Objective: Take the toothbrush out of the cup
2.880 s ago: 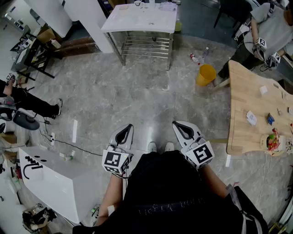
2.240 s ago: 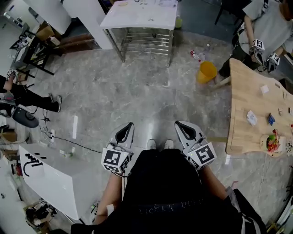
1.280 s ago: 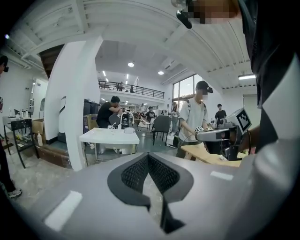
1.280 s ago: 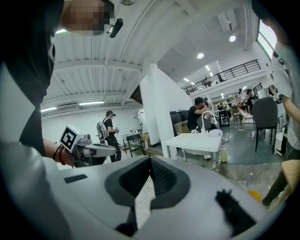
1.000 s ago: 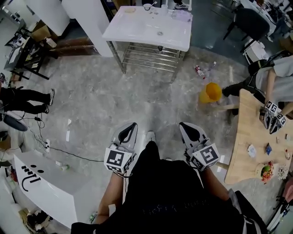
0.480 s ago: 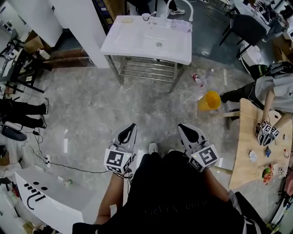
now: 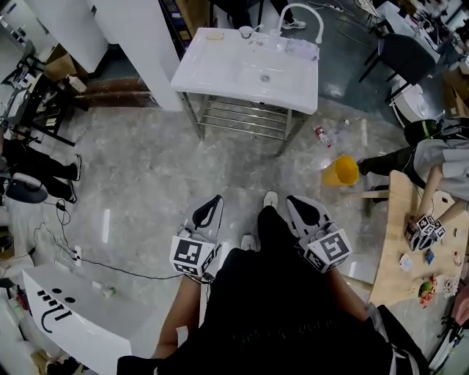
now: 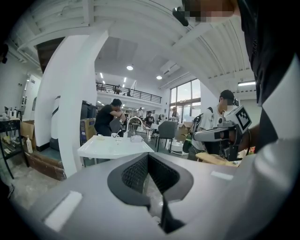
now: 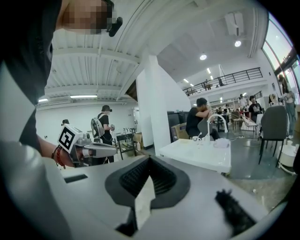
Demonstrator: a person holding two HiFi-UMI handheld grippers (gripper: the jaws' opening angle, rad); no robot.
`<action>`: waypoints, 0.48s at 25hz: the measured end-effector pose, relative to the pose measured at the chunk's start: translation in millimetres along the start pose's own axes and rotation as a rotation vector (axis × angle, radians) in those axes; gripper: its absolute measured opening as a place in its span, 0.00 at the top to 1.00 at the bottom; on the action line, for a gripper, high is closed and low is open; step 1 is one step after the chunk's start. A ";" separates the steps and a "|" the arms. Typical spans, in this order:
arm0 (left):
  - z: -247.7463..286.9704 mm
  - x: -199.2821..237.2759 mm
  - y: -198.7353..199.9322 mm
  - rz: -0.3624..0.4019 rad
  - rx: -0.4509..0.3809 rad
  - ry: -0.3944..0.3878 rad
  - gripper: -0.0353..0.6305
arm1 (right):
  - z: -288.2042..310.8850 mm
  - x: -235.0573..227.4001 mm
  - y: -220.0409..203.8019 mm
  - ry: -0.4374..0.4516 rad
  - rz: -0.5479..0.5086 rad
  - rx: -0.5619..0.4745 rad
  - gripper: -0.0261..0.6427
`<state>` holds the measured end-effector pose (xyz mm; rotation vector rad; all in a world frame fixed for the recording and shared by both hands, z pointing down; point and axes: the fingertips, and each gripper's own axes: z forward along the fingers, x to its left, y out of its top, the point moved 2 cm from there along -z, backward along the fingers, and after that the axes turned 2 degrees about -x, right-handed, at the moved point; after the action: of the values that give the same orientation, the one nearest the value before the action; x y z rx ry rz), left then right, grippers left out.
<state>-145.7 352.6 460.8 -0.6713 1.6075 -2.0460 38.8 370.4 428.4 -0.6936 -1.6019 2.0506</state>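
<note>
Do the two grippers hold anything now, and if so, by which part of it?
Nothing is held. The left gripper and the right gripper are both shut, with nothing between the jaws.

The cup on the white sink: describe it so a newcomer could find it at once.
Find the white sink unit across the grey floor. Along its far edge, left of the arched white tap, stands the cup. It is small and white, between a flat tan item and clear things.
</note>
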 end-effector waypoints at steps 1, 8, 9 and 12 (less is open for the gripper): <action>1.2 3.2 1.5 0.002 -0.002 0.006 0.94 | 4.5 -1.3 1.7 0.006 -0.003 -0.002 0.94; 19.7 21.1 4.2 0.009 0.007 0.041 0.94 | 35.5 -19.0 2.8 0.049 0.005 -0.008 0.94; 24.4 23.2 4.6 0.010 0.011 0.043 0.94 | 39.4 -23.3 2.8 0.054 0.009 -0.011 0.94; 42.4 30.3 7.4 0.012 0.016 0.045 0.94 | 52.5 -38.8 2.7 0.067 0.008 -0.012 0.94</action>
<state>-142.5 300.2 465.2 -0.6132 1.6143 -2.0773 35.6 306.4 440.9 -0.7658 -1.5781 2.0028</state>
